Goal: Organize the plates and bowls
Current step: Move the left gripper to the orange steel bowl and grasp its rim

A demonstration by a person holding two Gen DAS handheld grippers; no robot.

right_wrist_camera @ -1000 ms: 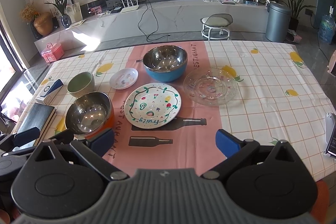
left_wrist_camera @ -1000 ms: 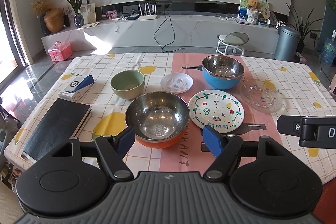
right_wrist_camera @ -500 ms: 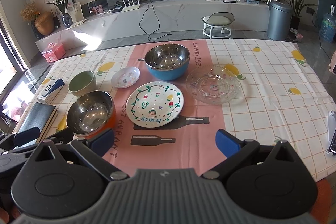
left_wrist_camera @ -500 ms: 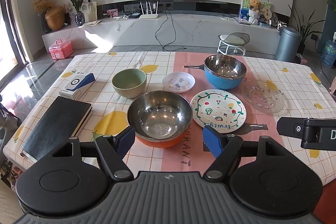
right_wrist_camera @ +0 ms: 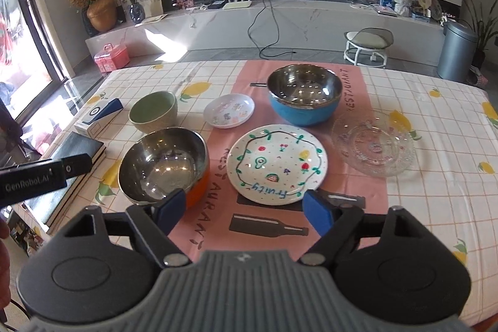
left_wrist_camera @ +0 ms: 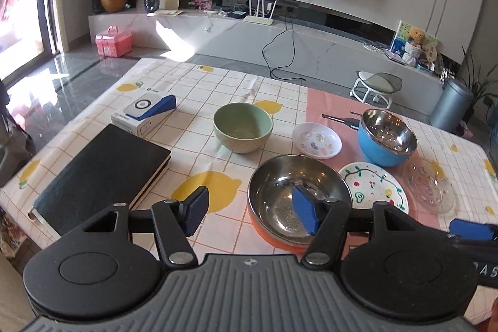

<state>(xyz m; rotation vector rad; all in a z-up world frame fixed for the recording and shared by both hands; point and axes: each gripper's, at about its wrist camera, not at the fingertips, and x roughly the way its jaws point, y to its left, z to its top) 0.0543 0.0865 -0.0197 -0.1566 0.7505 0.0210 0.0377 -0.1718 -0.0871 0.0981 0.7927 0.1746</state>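
An orange steel-lined bowl (left_wrist_camera: 298,195) (right_wrist_camera: 163,165) sits at the table's near left. A green bowl (left_wrist_camera: 242,126) (right_wrist_camera: 153,111), a small white dish (left_wrist_camera: 317,140) (right_wrist_camera: 228,110), a blue steel-lined bowl (left_wrist_camera: 386,137) (right_wrist_camera: 303,95), a painted "Fruity" plate (left_wrist_camera: 373,187) (right_wrist_camera: 277,164) and a clear glass plate (left_wrist_camera: 431,189) (right_wrist_camera: 373,147) lie around it. My left gripper (left_wrist_camera: 250,212) is open, its right finger over the orange bowl's left rim. My right gripper (right_wrist_camera: 244,210) is open, just in front of the painted plate.
A black notebook (left_wrist_camera: 102,173) and a white-and-blue box (left_wrist_camera: 143,111) lie at the table's left. The left gripper's body (right_wrist_camera: 40,176) reaches into the right wrist view from the left. The table's near edge is close below both grippers.
The left gripper has swung left, so its right finger now overlaps the orange bowl. The right gripper has moved forward and narrowed, closing in on the painted plate.
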